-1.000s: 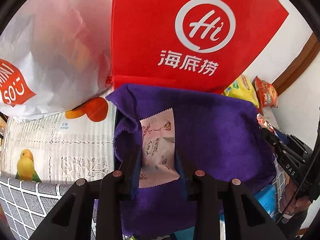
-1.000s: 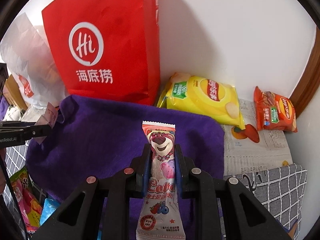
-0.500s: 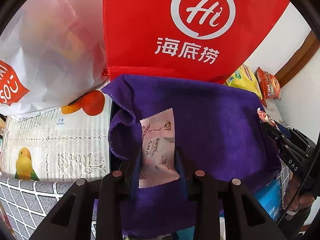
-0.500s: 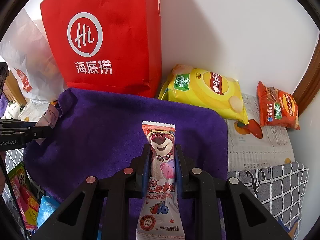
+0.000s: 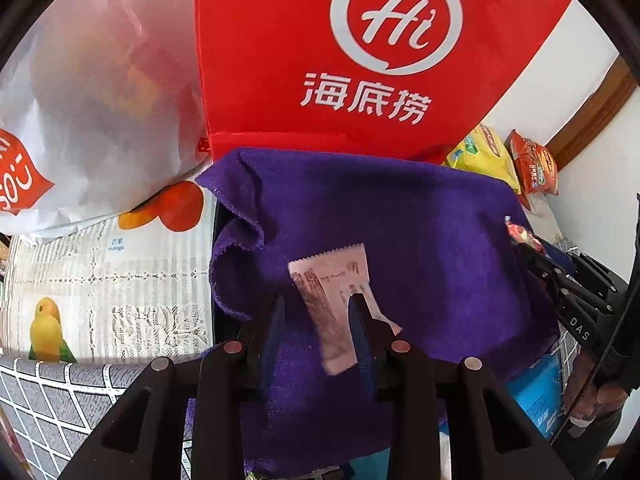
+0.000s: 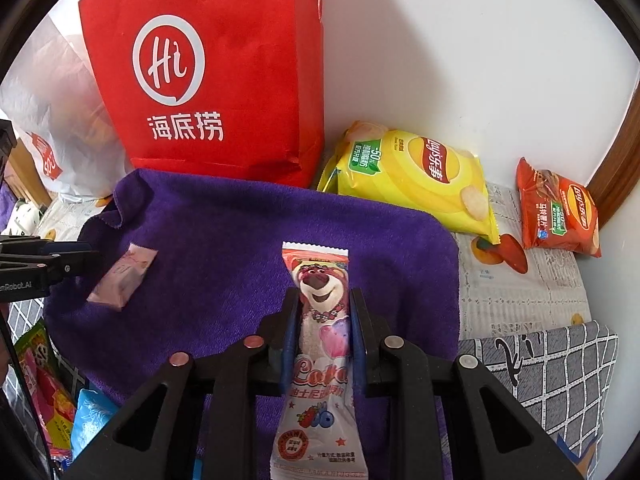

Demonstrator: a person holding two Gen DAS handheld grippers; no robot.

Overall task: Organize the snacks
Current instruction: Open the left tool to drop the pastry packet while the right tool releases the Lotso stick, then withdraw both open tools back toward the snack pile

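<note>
Left wrist view: the left gripper (image 5: 316, 332) has its fingers spread apart, clamping nothing; the pale pink sachet (image 5: 340, 308), blurred, with a zigzag top edge, lies tilted over the purple towel (image 5: 420, 232), beside the right-hand finger.

Right wrist view: the right gripper (image 6: 324, 328) pinches a bear-print snack bar (image 6: 320, 320), upright, pink and white with a red top band, above the towel. The sachet lies at the towel's left side.

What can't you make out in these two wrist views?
- White plastic bag contents: left view, hidden by translucent film.
- Pink sachet print: both views, motion-blurred.
- Bear snack bar bottom: right view, cut off by the edge.
- Red bag interior: both views, opaque wall.
</note>
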